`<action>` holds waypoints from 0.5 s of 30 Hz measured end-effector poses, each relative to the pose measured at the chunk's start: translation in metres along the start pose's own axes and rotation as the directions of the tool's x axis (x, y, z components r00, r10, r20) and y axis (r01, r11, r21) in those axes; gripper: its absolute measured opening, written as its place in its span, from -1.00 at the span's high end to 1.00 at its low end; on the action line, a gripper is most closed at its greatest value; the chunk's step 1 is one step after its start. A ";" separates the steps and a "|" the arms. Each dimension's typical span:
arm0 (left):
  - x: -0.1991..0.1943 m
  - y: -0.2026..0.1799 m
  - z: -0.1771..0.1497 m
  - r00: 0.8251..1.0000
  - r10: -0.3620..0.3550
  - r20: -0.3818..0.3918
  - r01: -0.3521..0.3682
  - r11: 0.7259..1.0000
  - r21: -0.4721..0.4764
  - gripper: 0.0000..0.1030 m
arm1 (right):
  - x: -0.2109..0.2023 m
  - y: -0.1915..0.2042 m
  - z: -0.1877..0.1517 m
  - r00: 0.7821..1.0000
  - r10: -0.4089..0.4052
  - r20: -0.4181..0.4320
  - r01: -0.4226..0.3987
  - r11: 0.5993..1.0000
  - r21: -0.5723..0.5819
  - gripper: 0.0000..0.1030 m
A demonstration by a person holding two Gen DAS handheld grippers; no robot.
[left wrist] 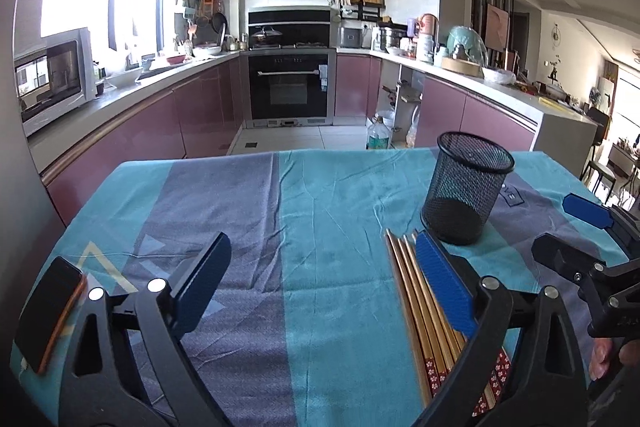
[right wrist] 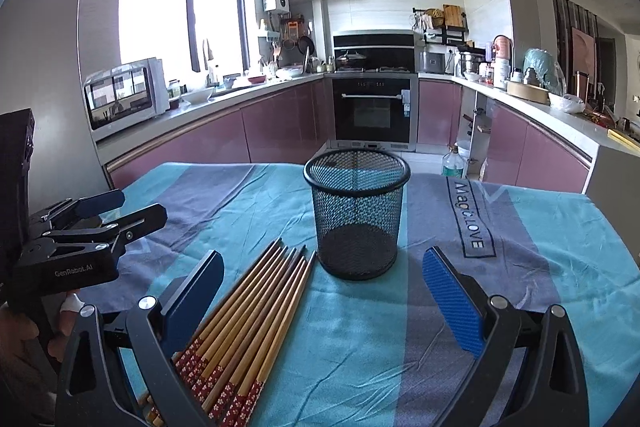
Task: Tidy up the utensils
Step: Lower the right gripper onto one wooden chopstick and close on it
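Note:
A bundle of several wooden chopsticks (right wrist: pixel 256 311) with red flowered ends lies on the teal and purple tablecloth (right wrist: pixel 400 347). Just beyond their tips stands an empty black mesh cup (right wrist: pixel 356 215), upright. My right gripper (right wrist: pixel 322 301) is open above the cloth, and the chopsticks run past the inside of its left finger (right wrist: pixel 192 299). In the left wrist view the chopsticks (left wrist: pixel 420 299) lie close beside the blue right pad (left wrist: pixel 444 283) of my open left gripper (left wrist: pixel 324 283), untouched. The cup (left wrist: pixel 466 187) stands behind them. Each gripper shows in the other's view, the left gripper (right wrist: pixel 124 211) and the right gripper (left wrist: pixel 576 231).
A dark phone in an orange case (left wrist: pixel 48 311) lies at the table's left edge. Behind the table is a kitchen with purple cabinets, an oven (right wrist: pixel 372 111), a microwave (right wrist: pixel 124 103) and crowded counters. A person's fingers (right wrist: pixel 68 307) hold the left gripper's handle.

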State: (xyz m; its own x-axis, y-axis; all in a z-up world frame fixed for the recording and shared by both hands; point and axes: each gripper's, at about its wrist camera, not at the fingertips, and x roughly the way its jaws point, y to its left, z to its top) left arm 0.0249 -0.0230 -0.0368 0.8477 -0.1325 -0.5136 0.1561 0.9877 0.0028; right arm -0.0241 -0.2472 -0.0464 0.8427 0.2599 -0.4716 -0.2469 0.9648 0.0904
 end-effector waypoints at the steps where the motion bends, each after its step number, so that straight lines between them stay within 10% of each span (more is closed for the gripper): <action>1: 0.005 -0.003 -0.003 1.000 -0.008 -0.024 0.009 1.000 0.014 -0.65 | 0.003 0.001 -0.002 1.000 0.003 -0.022 -0.003 1.000 -0.007 -0.75; 15: 0.059 -0.027 -0.033 0.957 -0.134 -0.259 0.159 0.984 0.075 -0.23 | 0.051 0.007 -0.024 0.953 0.050 -0.298 -0.058 0.998 -0.019 0.14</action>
State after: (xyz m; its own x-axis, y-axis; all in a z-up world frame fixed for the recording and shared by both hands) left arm 0.0535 -0.0542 -0.0957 0.6586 -0.2382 -0.7138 0.3264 0.9451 -0.0143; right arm 0.0059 -0.2278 -0.0908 0.6483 0.2841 -0.7065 -0.3045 0.9471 0.1014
